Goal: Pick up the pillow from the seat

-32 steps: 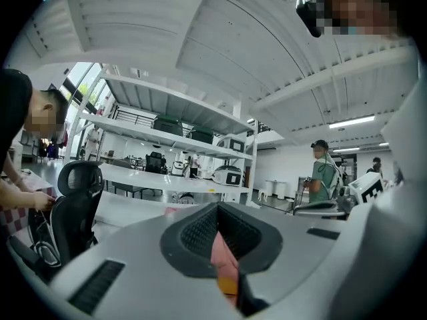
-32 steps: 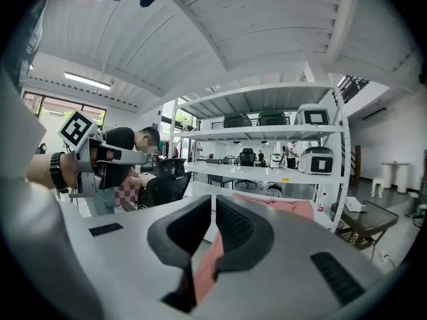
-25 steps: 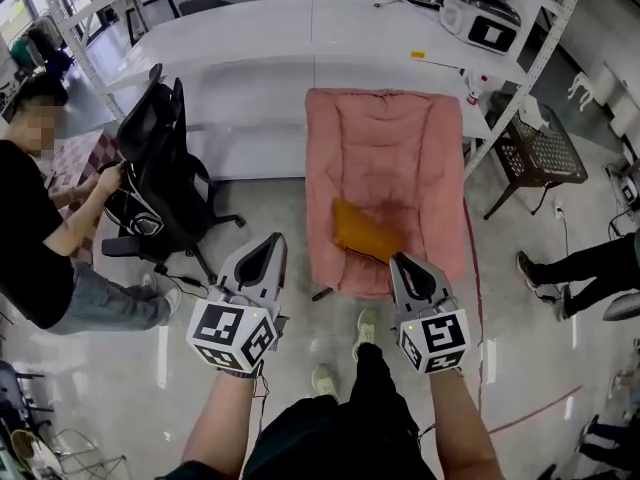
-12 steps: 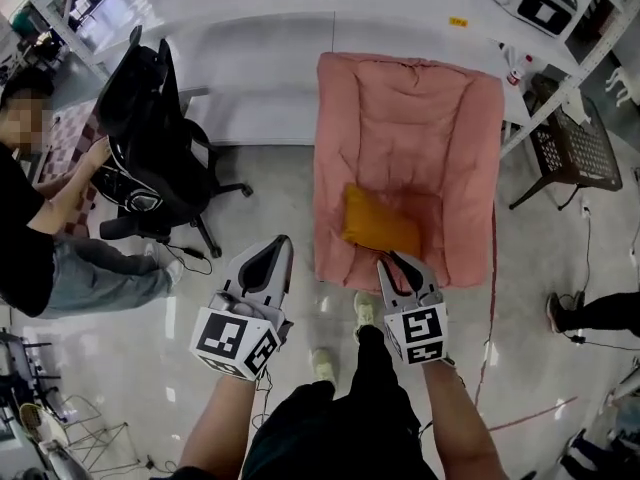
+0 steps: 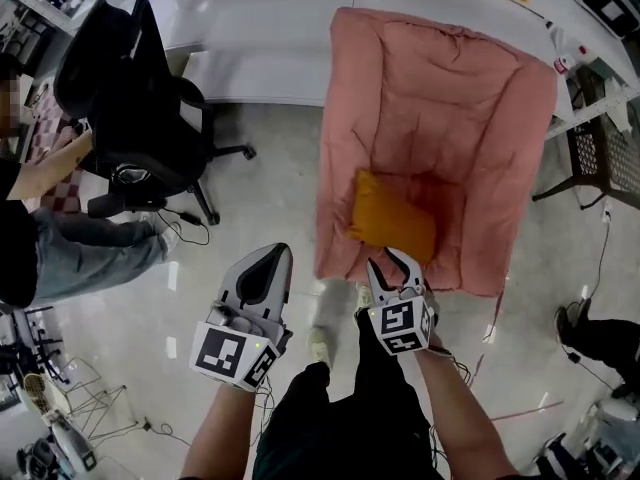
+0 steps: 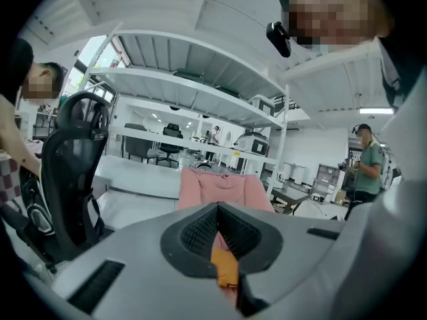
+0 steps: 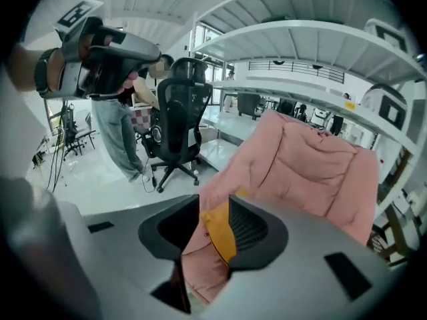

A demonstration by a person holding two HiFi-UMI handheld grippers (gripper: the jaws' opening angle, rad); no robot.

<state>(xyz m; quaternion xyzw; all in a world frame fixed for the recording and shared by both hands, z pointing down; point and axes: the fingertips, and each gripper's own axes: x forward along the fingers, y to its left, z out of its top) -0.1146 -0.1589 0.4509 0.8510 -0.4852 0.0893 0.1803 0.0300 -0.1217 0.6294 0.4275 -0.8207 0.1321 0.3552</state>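
An orange pillow (image 5: 392, 216) lies on the seat of a pink padded chair (image 5: 440, 78). My right gripper (image 5: 395, 261) hovers at the seat's front edge, just short of the pillow's near side. Its jaws have just been opening and stand open with nothing between them. In the right gripper view the pillow (image 7: 220, 235) and the pink chair (image 7: 313, 165) show through the gap of the right gripper (image 7: 215, 209). My left gripper (image 5: 272, 256) hangs over the floor to the left of the chair, tips together. The left gripper (image 6: 218, 209) faces the chair (image 6: 220, 189) and the pillow (image 6: 225, 265).
A black office chair (image 5: 130, 98) stands at the left with a seated person (image 5: 60, 238) beside it. A long white table (image 5: 260, 18) runs behind both chairs. A wire-mesh side table (image 5: 605, 138) and another person's leg (image 5: 600, 333) are at the right.
Both grippers have sunk and come closer to the pink chair, which now fills more of the head view. The right gripper's jaws went from shut to open.
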